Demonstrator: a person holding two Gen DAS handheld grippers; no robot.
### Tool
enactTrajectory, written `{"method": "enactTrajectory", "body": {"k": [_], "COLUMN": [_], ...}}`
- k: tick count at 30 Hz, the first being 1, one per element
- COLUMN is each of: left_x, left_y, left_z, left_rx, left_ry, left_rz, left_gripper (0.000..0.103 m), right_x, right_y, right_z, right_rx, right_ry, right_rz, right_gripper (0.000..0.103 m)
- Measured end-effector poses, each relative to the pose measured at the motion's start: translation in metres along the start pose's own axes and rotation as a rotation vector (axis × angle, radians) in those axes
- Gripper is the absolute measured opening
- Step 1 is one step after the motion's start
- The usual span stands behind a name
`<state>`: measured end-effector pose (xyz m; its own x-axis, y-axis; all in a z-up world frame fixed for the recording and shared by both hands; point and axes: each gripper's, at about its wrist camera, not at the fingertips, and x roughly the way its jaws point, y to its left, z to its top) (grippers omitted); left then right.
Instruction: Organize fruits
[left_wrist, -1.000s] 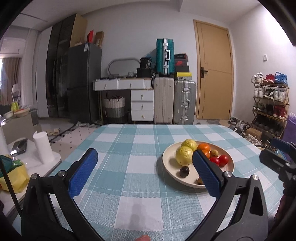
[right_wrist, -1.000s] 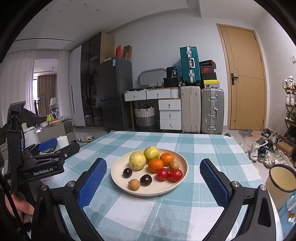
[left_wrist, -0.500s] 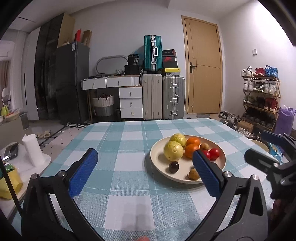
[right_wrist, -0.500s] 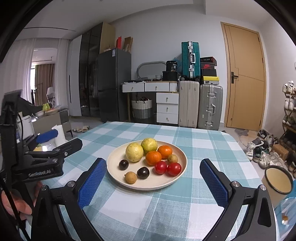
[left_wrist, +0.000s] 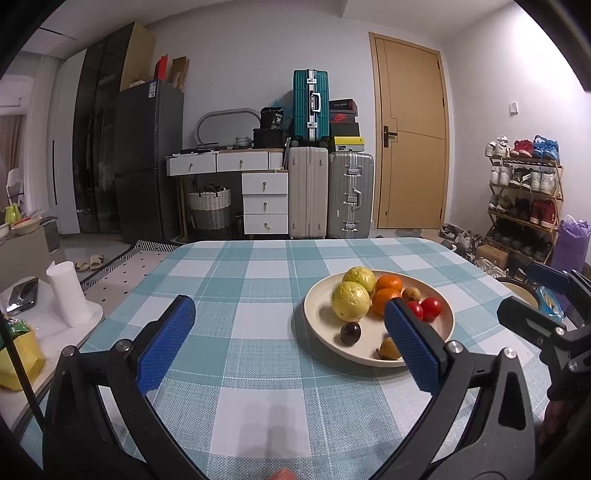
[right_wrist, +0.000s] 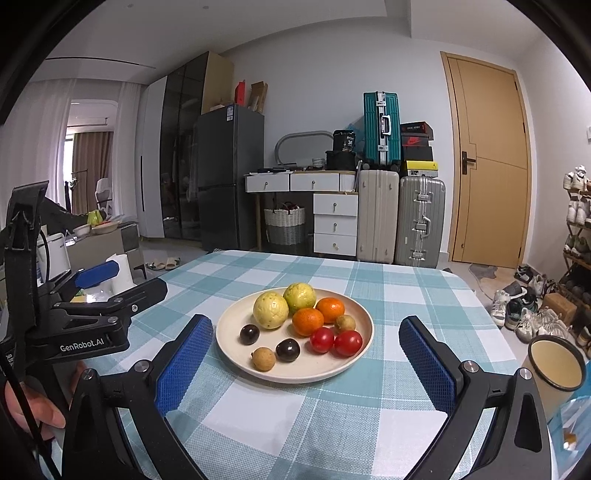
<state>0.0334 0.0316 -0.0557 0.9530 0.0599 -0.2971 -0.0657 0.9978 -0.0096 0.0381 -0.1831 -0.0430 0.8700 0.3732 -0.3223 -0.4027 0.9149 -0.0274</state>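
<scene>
All the fruit in sight lies on one cream plate (right_wrist: 354, 363) on the checked table (right_wrist: 406, 288): two yellow-green guavas (right_wrist: 270, 309), two oranges (right_wrist: 307, 321), two red tomatoes (right_wrist: 348, 342), two dark plums (right_wrist: 287, 349) and two small brown longans (right_wrist: 263, 359). Like mostly sits beside like, though the plums and longans are a little apart from their partners. No fruit shows on the table off the plate.

The right gripper (right_wrist: 304, 363) hangs low in front of the plate, its jaws spread wide and holding nothing. The left gripper (left_wrist: 284, 343) is likewise spread wide and empty, off to the plate's left.

This fits two readings: fruit gathered and sorted with the grippers drawn back, or a plate of fruit about to be picked from and moved elsewhere. No second container for sorting is in view, so the pictures do not settle which. Any pick among these round, close-packed pieces would call for care not to roll neighbours off the shallow rim.
</scene>
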Motion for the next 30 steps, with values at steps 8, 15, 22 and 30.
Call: {"method": "enactTrajectory", "body": {"k": [8,15,22,30], "left_x": [-0.0002,-0.0013,-0.0017,-0.0008], "left_y": [0.0004,0.0027,0.0027,0.0021], "left_z": [0.0003,-0.0016,-0.0019,-0.0023], "left_rx": [-0.001,-0.01,-0.01,-0.007], "left_ry": [0.0,0.001,0.001,0.002], "left_rz": [0.003,0.028,0.026,0.017], "left_gripper": [0.102,0.102,0.102,0.102], "right_x": [0.0,0.0001,0.0,0.0001], "right_y": [0.0,-0.0002,-0.0002,-0.0002], "right_z": [0.0,0.0,0.0,0.0], "right_rx": [0.0,0.0,0.0,0.0], "right_ry": [0.0,0.0,0.0,0.0], "right_rz": [0.0,0.0,0.0,0.0], "right_gripper": [0.103,0.103,0.103,0.103]}}
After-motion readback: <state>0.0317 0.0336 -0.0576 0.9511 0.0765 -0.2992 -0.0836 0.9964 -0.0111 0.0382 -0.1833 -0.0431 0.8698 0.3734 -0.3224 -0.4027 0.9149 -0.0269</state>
